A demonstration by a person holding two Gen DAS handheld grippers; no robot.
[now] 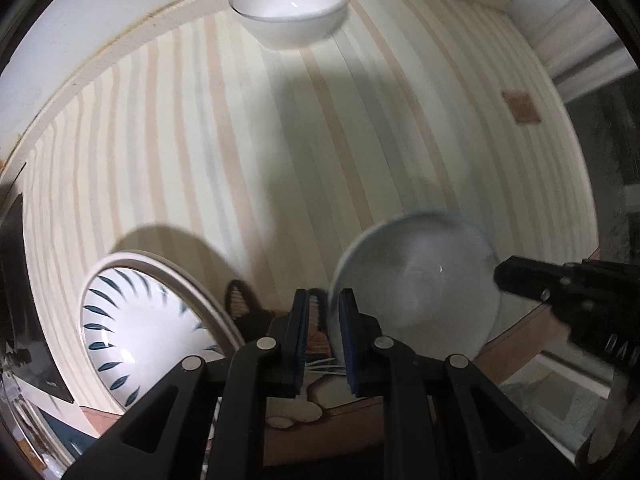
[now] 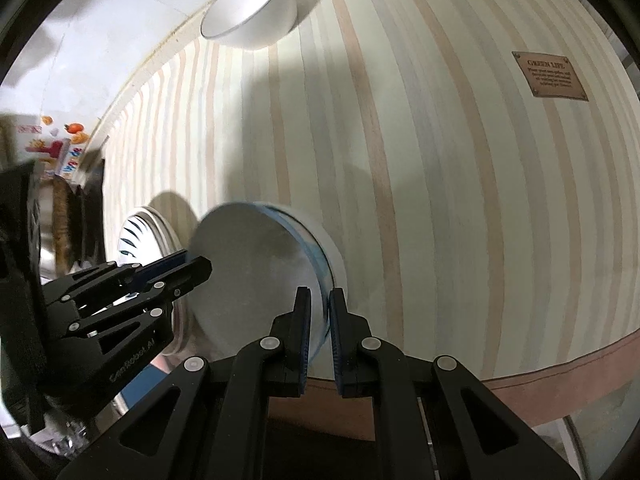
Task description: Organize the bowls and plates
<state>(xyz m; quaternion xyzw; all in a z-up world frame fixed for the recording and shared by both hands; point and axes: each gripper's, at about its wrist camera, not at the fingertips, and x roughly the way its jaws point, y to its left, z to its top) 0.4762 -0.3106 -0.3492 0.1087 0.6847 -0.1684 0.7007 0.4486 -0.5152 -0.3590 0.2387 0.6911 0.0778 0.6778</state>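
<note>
We have both grippers, left (image 1: 323, 336) and right (image 2: 319, 332), clamped on the blue-rimmed bowl (image 1: 420, 280); next: carry to far white bowl (image 1: 290, 4), nest.

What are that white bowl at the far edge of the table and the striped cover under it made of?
The white bowl looks like glazed ceramic or porcelain: smooth and glossy, with a bright glint inside and a thin dark line on its rim. Opal glass would look similar. The striped table cover looks like matte woven cloth or coated fabric, flat and without shine, with a stitched-looking brown label.
</note>
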